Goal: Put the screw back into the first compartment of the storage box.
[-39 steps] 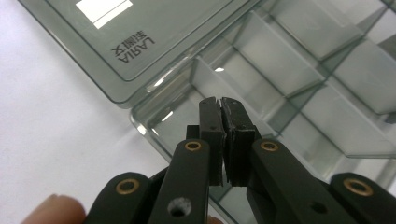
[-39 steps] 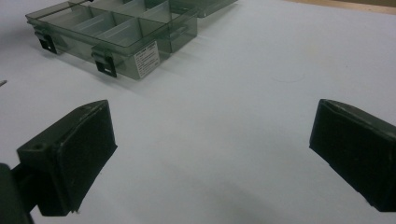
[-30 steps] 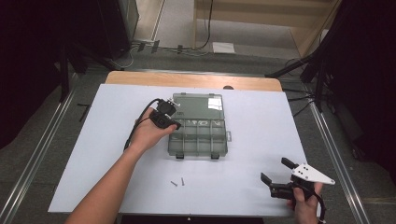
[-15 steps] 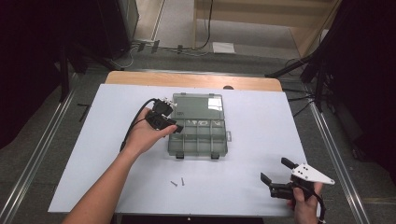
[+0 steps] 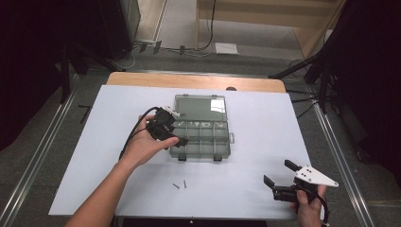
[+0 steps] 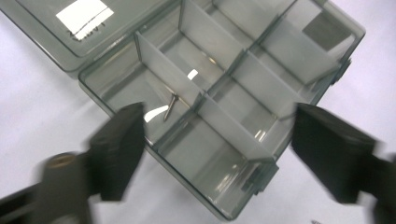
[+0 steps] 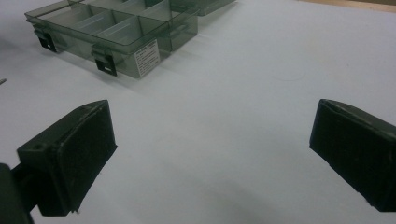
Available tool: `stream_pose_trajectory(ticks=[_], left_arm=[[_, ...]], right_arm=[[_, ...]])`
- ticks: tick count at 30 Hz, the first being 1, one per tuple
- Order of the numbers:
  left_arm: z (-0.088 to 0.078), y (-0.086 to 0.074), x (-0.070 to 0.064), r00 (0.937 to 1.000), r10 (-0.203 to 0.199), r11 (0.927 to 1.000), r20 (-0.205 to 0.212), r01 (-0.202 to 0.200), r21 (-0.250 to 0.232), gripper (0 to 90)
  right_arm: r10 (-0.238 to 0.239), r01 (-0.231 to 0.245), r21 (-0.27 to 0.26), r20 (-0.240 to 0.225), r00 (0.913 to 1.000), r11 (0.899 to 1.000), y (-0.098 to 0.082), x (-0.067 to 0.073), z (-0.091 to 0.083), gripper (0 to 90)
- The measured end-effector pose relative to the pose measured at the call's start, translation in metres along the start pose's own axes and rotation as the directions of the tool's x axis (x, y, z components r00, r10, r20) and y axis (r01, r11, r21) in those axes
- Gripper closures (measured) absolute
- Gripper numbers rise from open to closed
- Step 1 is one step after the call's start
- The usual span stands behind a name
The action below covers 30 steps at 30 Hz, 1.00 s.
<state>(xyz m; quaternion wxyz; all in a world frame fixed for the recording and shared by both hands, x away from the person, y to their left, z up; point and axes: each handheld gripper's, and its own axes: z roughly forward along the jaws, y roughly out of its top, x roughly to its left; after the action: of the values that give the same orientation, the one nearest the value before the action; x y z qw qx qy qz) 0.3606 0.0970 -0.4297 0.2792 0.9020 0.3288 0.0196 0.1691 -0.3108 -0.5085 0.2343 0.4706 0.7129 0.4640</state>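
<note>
Screw (image 6: 172, 106) lies loose in the near-corner compartment of the compartment box (image 5: 201, 126), my left gripper (image 5: 176, 140) just opening empty above it, right gripper (image 5: 280, 180) agape and idle; tiny, light, slippery steel, best pinched mid-shank.

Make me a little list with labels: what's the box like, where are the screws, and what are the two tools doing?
box: clear grey compartment box, lid open, on the white table
screw in box: one screw lies in a compartment
loose screws: two screws on the table in front of the box
left tool: left tool over the box's left end, jaws have just been opening, nothing between them
right tool: right tool near the table's front right corner, open, holding nothing
</note>
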Motion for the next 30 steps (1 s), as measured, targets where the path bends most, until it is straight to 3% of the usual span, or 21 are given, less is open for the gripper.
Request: stream_pose_trajectory(ticks=[7, 19, 30], left_arm=[[0.002, -0.006, -0.014, 0.9982, 0.036, 0.9984, 0.049, -0.038, 0.041, 0.7], [-0.006, -0.022, -0.030, 0.9952, 0.074, 0.9964, 0.064, -0.076, 0.038, 0.0], [-0.006, -0.044, -0.035, 0.9933, 0.079, 0.9953, 0.084, -0.084, 0.050, 0.0]], right_arm=[[-0.008, 0.008, 0.002, 0.000, 1.0000, 1.000, 0.000, 0.000, 0.001, 0.8], [-0.009, 0.009, 0.001, -0.002, 1.0000, 1.000, 0.000, 0.001, 0.001, 0.8], [-0.009, 0.009, 0.007, -0.002, 1.0000, 1.000, 0.000, 0.002, 0.001, 0.9]])
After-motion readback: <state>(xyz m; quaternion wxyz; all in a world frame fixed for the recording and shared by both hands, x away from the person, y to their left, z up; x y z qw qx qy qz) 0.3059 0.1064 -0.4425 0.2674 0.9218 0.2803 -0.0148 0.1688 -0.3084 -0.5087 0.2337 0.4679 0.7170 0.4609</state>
